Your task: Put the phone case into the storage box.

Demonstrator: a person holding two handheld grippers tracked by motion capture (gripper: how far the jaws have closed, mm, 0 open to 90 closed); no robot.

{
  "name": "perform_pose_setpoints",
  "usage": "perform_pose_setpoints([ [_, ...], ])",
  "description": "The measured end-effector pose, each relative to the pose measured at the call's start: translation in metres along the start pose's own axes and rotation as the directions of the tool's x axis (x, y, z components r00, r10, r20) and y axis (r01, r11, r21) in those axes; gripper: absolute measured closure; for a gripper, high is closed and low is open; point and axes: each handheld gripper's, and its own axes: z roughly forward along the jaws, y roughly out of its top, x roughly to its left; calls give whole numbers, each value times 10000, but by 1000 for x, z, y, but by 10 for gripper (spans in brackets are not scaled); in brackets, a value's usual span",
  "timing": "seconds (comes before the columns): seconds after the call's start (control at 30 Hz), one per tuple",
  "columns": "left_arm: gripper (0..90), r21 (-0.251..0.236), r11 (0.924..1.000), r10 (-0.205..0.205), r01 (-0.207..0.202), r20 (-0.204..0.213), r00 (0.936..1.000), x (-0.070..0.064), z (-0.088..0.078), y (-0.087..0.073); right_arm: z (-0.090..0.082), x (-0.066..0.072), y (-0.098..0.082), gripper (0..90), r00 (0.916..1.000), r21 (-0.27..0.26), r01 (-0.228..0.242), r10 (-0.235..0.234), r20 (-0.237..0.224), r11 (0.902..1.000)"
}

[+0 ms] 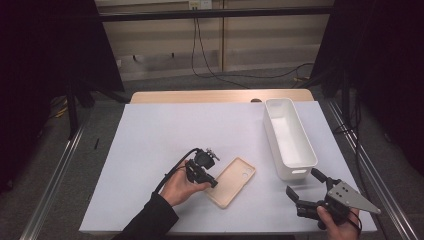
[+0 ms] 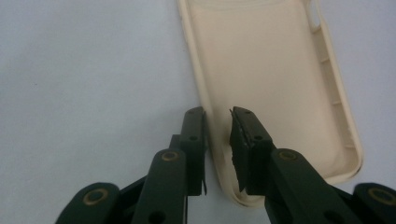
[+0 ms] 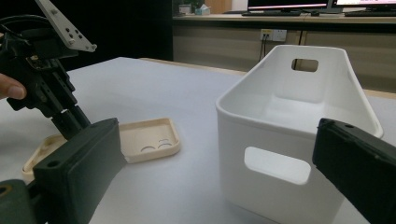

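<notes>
1. Tongs first: the left tongs (image 1: 212, 181) sit low at the near-left edge of a cream phone case (image 1: 231, 181), gripped by the person's left hand (image 1: 180, 187). In the left gripper view the left tongs (image 2: 217, 126) straddle the case's side wall, one jaw outside on the worktop side and one inside over the case's floor, with a narrow gap still showing on either side of the wall, so they are not yet clenched on it.
2. Right tongs (image 1: 303, 184) hover at the near-right corner of the worktop, held by the right hand (image 1: 337, 226); their jaws are spread wide and grasp nothing. From their own camera the right tongs (image 3: 219, 154) frame the bin's near end.
3. White-covered worktop (image 1: 160, 145) carries everything, with a strip of bare wood along its far edge.
4. White plastic bin (image 1: 288, 137) stands upright on the right side, long axis running away from the person, with a cut-out handle (image 3: 278, 164) in the near end wall.
5. Phone case (image 2: 261, 70) lies open side up, just left of the bin and apart from it, its camera cut-out (image 3: 156, 145) at the end toward the bin.
</notes>
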Motion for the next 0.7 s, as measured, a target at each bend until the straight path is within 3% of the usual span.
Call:
perform_pose_setpoints([
  [0.13, 758, 16, 9998, 182, -182, 31, 9998, 0, 0, 0, 0, 0, 0, 9, 10000, 2, 3, -3, -8, 10000],
  [0.3, 816, -216, 9997, 107, -102, 259, 9996, 3, 0, -1, 0, 0, 0, 8, 10000, 3, 3, -3, -10, 10000],
  [0.7, 839, -533, 9979, 367, -362, 94, 9993, 1, 1, -4, 0, 0, 0, 9, 10000, 7, 2, -2, -23, 10000],
])
